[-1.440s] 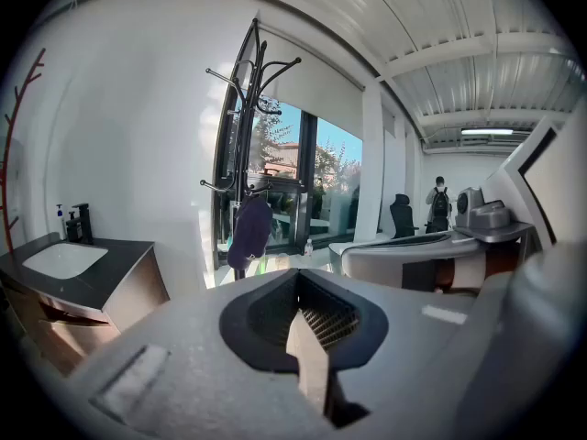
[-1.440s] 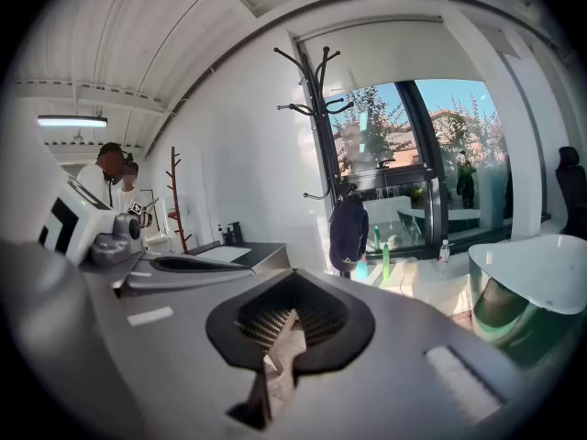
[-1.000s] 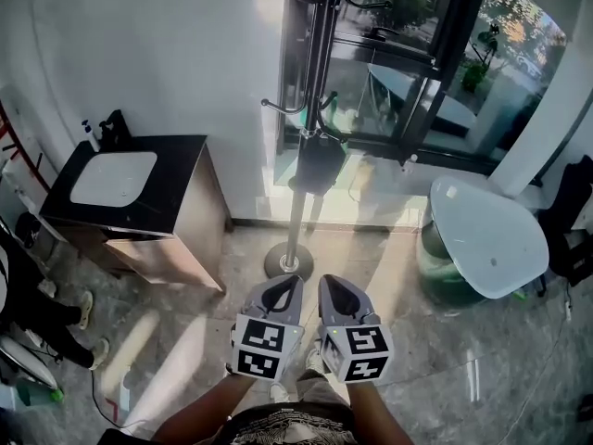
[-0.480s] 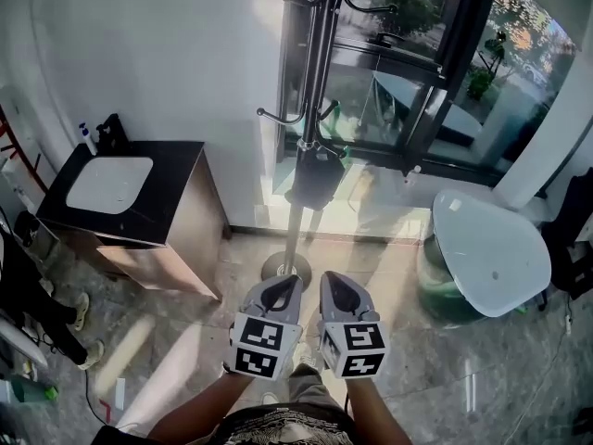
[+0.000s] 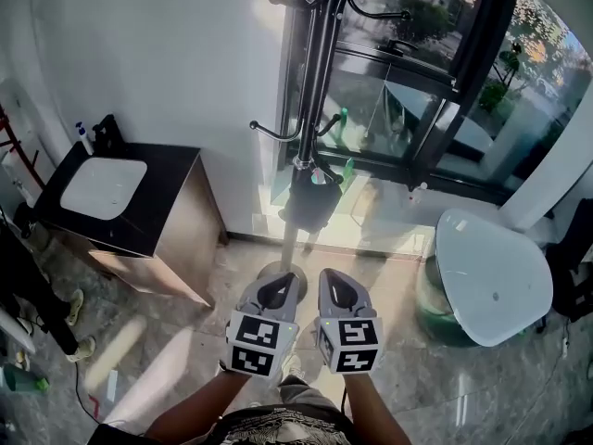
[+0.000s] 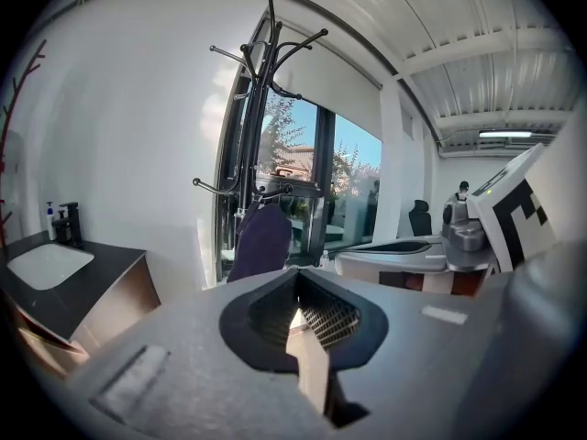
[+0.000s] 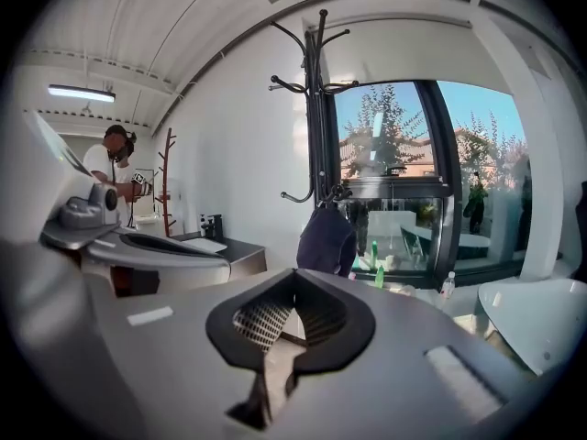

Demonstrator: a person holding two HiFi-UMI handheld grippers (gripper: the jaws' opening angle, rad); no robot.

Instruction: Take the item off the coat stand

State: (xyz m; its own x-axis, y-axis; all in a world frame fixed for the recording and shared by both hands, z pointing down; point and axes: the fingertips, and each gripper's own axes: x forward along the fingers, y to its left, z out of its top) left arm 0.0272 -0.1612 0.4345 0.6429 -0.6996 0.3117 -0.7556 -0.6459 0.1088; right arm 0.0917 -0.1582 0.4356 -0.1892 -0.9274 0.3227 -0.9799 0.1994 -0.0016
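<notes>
Left gripper (image 5: 278, 290), right gripper (image 5: 335, 286): fingers clenched (empty); open floor (image 5: 389, 281) before the coat stand (image 5: 319, 91) and bag (image 5: 310, 200).

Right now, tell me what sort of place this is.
Probably an office or studio room: a black coat stand with a dark bag hanging by a big window, a sink counter, a glass-topped table.

Bright daylight through the window (image 5: 389, 100), coat stand (image 5: 310, 82) backlit dark, sun patches on the floor (image 5: 139, 341), gripper views fisheye-bent, black-vignetted, near jaws blurred

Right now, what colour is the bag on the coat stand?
Dark navy bag; clearest in right gripper view.
</notes>
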